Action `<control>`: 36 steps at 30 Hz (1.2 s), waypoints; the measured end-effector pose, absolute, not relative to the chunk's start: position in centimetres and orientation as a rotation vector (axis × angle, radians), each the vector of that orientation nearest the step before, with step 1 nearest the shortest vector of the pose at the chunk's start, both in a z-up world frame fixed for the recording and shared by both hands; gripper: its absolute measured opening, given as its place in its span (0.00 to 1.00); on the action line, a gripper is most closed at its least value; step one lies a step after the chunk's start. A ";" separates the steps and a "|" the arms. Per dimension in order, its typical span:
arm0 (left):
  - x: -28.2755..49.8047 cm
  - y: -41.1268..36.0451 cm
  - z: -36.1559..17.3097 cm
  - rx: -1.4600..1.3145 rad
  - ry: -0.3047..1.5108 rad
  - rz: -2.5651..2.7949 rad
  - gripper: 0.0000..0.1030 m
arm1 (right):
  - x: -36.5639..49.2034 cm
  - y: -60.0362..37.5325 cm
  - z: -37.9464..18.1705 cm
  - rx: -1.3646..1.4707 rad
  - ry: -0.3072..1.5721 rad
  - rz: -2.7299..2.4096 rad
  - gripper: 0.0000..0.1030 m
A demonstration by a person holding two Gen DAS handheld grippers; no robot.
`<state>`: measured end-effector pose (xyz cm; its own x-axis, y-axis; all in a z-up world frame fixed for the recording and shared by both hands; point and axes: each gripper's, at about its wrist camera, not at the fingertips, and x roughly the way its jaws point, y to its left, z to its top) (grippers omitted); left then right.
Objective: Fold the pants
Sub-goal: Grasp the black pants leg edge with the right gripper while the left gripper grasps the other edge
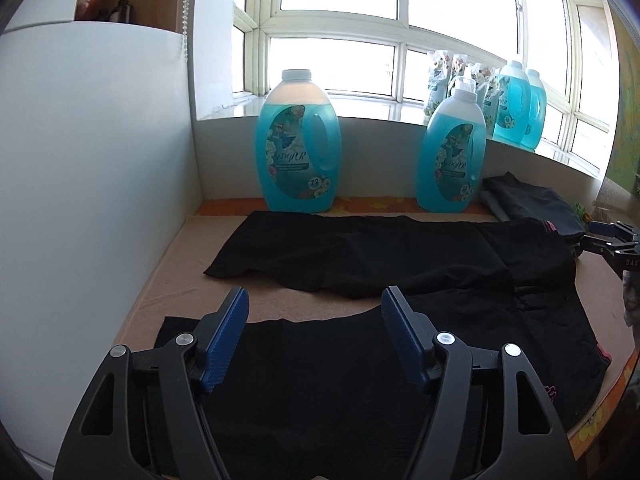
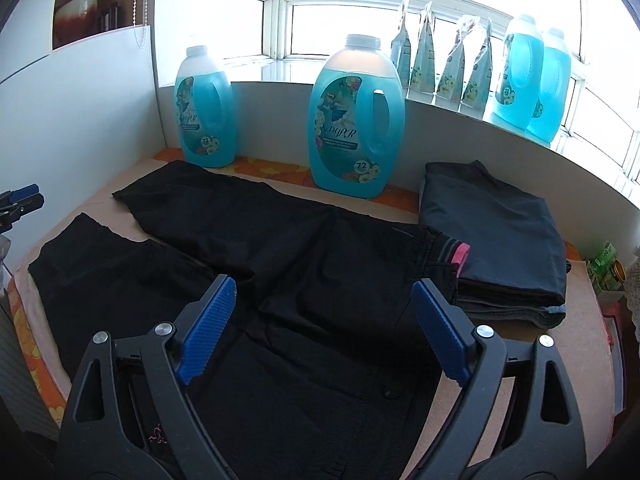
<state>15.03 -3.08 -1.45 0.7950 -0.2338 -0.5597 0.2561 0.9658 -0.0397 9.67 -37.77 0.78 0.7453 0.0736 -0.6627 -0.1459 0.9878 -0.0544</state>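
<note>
Both the left tool [image 1: 314, 334] and right tool [image 2: 325, 324] hang released over black pants [image 2: 304, 248] beside folded grey clothes [image 2: 496, 232], before blue detergent jugs [image 2: 356, 120] marked "72".

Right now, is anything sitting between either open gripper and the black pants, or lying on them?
Nothing visible. The left gripper and right gripper are both open directly over the black pants. The folded dark garment touches the waistband end only; the detergent bottles stand behind.
</note>
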 end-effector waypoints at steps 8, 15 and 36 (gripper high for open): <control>20.1 -5.6 -2.2 0.053 0.673 -0.315 0.61 | 19.2 -39.9 -1.6 -0.180 0.868 0.165 0.74; 24.8 -7.1 -3.5 0.035 0.752 -0.344 0.55 | 26.5 -41.4 -5.6 -0.213 0.995 0.193 0.70; 35.2 -9.6 -10.2 0.032 0.946 -0.343 0.33 | 35.2 -39.4 -13.4 -0.255 1.276 0.326 0.69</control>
